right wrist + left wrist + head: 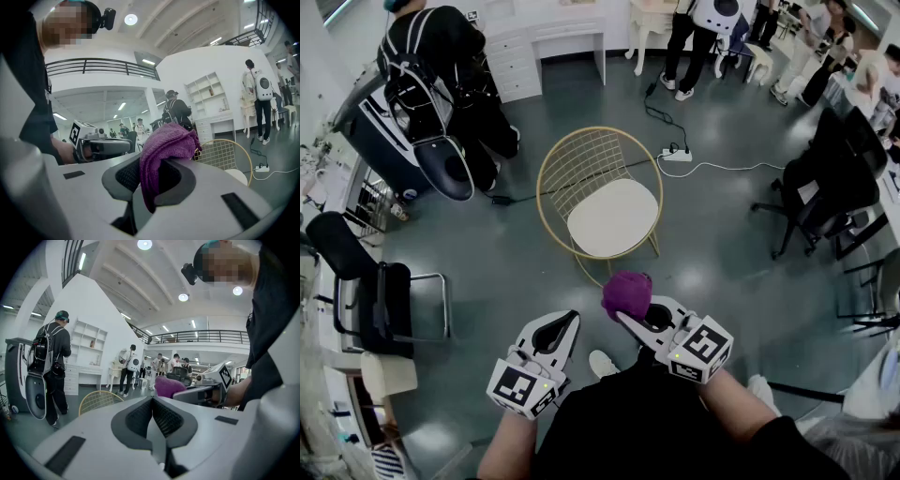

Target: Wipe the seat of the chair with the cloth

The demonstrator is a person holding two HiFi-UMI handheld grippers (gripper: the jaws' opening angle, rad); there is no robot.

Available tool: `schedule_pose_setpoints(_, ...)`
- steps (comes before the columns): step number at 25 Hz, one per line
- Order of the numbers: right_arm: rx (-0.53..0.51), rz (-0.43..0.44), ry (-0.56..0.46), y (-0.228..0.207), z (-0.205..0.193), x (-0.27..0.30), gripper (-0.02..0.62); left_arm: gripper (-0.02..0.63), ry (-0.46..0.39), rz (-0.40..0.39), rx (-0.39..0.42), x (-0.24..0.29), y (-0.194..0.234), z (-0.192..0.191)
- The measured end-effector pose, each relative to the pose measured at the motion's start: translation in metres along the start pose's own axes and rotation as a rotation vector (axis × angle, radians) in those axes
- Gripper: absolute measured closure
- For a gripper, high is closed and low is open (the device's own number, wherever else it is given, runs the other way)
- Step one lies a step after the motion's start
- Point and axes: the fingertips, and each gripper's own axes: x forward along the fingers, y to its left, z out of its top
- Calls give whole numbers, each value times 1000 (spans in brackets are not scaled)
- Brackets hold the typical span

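Observation:
A gold wire chair (598, 192) with a round cream seat (613, 217) stands on the grey floor straight ahead of me. A purple cloth (626, 293) is bunched in my right gripper (630, 314), whose jaws are shut on it, held in the air short of the seat's near edge. In the right gripper view the purple cloth (164, 150) fills the jaws, with the chair (225, 152) beyond. My left gripper (567, 326) is held beside the right one, shut with nothing in it. The left gripper view shows the chair (98, 401) far off and the cloth (168, 386).
A person with a backpack (441, 66) stands at the back left beside a dark machine (398, 141). A black chair (375, 300) sits left, an office chair (830, 187) right. A power strip and cables (677, 155) lie behind the gold chair. Several people stand at the back.

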Motion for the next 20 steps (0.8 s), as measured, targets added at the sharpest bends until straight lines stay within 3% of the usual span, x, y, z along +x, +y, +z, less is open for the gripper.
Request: schedule_pose_setpoints(20,-40,-36,-11,-10,1,-15,523,589,-7,-24,17,1,-7,-1)
